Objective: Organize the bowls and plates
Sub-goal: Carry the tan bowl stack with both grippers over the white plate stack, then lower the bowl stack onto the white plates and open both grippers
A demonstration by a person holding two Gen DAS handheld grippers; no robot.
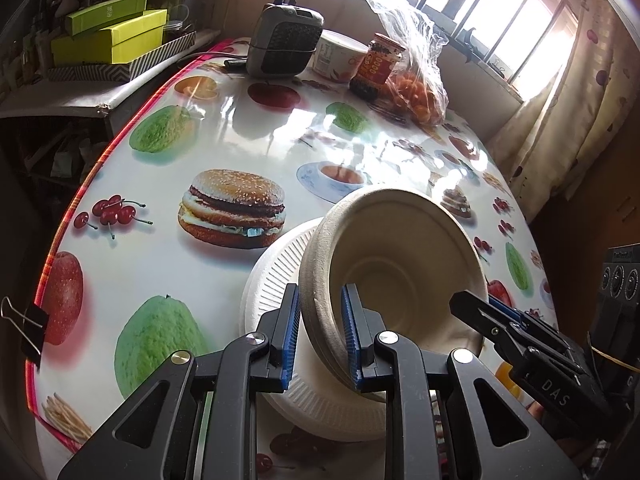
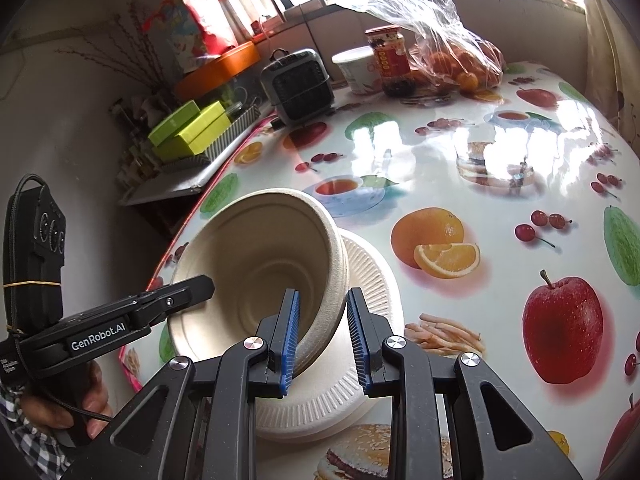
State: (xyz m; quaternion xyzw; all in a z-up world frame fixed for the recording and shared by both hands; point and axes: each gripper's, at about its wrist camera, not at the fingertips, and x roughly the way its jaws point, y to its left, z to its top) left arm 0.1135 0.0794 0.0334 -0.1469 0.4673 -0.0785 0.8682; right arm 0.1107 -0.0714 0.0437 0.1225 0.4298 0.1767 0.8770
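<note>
— Both grippers, what have you got?
— My left gripper (image 1: 320, 332) and right gripper (image 2: 323, 336) pinch opposite rims of the stacked bowls (image 1: 384, 264), tilted over the plates (image 1: 276, 280). Beyond them: heater (image 1: 280, 40), orange bag (image 1: 416, 92), jar (image 1: 376, 66).

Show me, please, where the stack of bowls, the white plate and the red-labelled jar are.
stack of bowls (image 1: 400, 248), left wrist view, inner wall.
white plate (image 2: 372, 280), right wrist view, ribbed rim.
red-labelled jar (image 1: 378, 65), left wrist view, label.
</note>
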